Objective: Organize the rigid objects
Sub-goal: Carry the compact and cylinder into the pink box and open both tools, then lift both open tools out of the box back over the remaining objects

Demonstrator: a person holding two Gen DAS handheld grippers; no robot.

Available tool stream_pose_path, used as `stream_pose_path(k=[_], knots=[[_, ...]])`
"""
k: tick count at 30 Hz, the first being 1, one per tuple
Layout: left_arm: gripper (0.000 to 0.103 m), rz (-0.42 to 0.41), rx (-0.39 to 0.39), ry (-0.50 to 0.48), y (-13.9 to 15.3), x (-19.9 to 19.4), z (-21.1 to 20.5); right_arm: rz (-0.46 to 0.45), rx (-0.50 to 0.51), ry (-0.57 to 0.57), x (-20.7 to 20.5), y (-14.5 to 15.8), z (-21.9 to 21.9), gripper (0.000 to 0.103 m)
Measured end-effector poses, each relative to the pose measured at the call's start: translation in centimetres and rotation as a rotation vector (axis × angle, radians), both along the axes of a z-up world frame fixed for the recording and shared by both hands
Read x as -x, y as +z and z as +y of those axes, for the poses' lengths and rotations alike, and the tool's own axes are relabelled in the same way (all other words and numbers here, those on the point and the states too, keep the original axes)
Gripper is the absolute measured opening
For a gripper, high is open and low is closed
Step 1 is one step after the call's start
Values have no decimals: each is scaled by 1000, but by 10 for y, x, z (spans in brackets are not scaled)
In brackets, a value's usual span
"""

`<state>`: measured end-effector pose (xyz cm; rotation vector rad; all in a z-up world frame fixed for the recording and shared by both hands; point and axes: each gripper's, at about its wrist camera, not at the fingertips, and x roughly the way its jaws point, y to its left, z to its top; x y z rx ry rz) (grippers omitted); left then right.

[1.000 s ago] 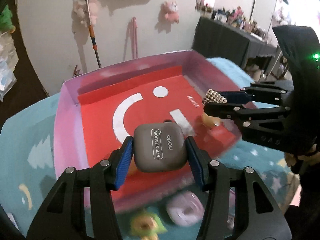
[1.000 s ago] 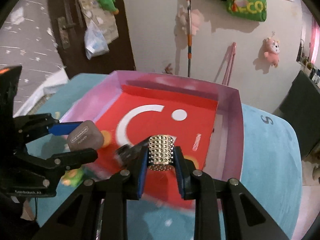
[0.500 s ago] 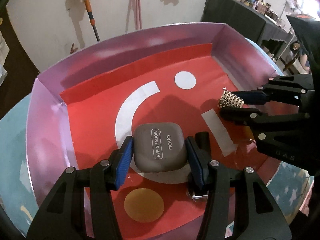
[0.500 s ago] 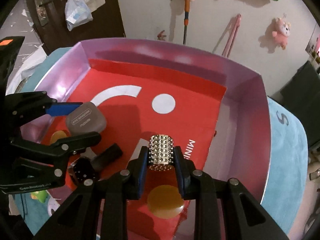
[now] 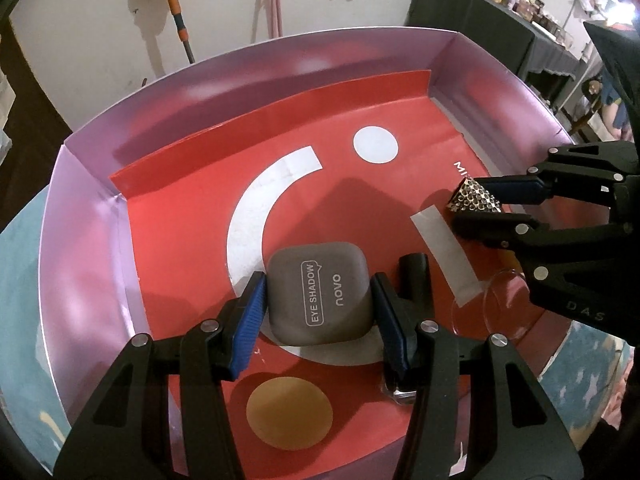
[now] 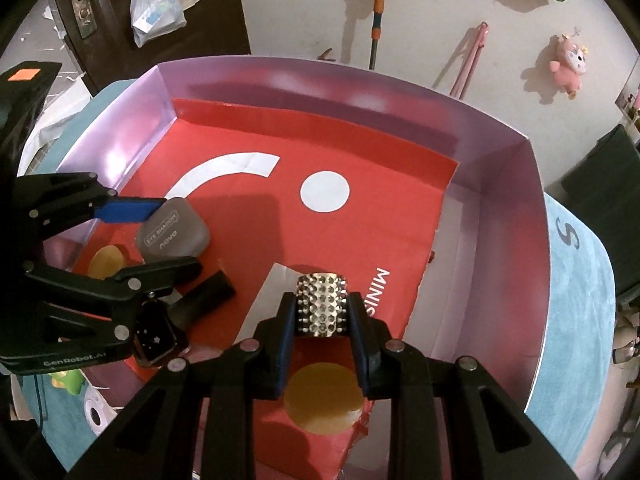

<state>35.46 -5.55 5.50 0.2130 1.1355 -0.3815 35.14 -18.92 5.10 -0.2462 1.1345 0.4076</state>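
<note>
Plainly, left hand-held gripper [image 5: 318, 306] clamped on "EYE SHADOW novo" case [image 5: 318, 294], right hand-held gripper [image 6: 323, 312] on studded cylinder [image 6: 322, 304].

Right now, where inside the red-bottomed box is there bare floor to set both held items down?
The far half of the pink-walled cardboard box is bare around the white dot and white arc. The near left is crowded: black tube, small square black case, and the grey eye-shadow compact in the left gripper. The right gripper grips a studded silver cylinder.
</note>
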Motion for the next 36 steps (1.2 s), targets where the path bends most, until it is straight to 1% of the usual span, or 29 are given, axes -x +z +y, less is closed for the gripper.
stream_pose_path(k=[6,9,10,20,22,23,25,27,29,30,32,36], knots=[[52,-1,-1,1,0,-1,0,5,-3,2,-2,-1,-2,30],[61,-3,2,-1,1,-3,1,4,-5,3,-2,0,-3,33],[62,-7,2,-1,2,-2,2,4,-6,3,-2,1,-3,33],[63,-15,6,11,3,3,4,5,-9,3,-1,1,-3,35],[63,-17,9,12,5,3,7,4,-10,1,0,1,-3,37],[63,-18,8,12,5,2,8,3,-11,1,0,2,-3,40],[63,-22,14,15,7,3,10,1,-13,1,1,3,-3,41],[63,-26,23,25,9,5,12,-1,-20,-1,2,5,-4,41],[66,-31,33,35,12,7,15,-7,-22,-3,4,8,-5,41],[70,-35,37,40,13,9,17,-11,-28,-6,5,11,-5,41],[70,-51,48,49,19,14,20,-18,-38,-8,9,15,-6,42],[70,-86,64,59,35,26,24,-54,-56,-16,21,32,-10,48]])
